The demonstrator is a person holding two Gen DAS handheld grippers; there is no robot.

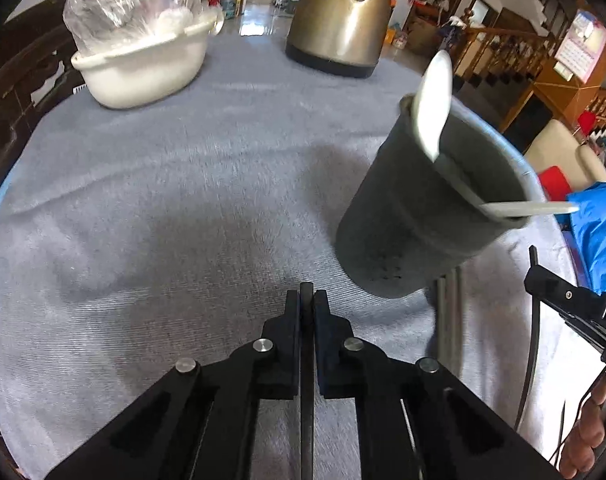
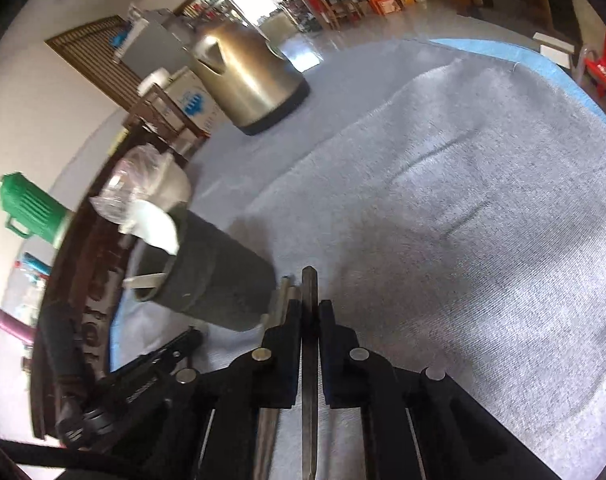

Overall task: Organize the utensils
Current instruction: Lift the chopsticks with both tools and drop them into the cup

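Right wrist view: my right gripper (image 2: 310, 308) pinches one chopstick (image 2: 309, 288); my left gripper (image 1: 307, 296) is pressed together near the holder (image 1: 419, 216).

No legible text anywhere.

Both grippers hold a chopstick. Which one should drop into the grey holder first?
Right, probably. The right gripper is shut on a dark chopstick whose tip juts past its jaws, close beside the holder. The left gripper holds a second chopstick that barely clears its jaws.
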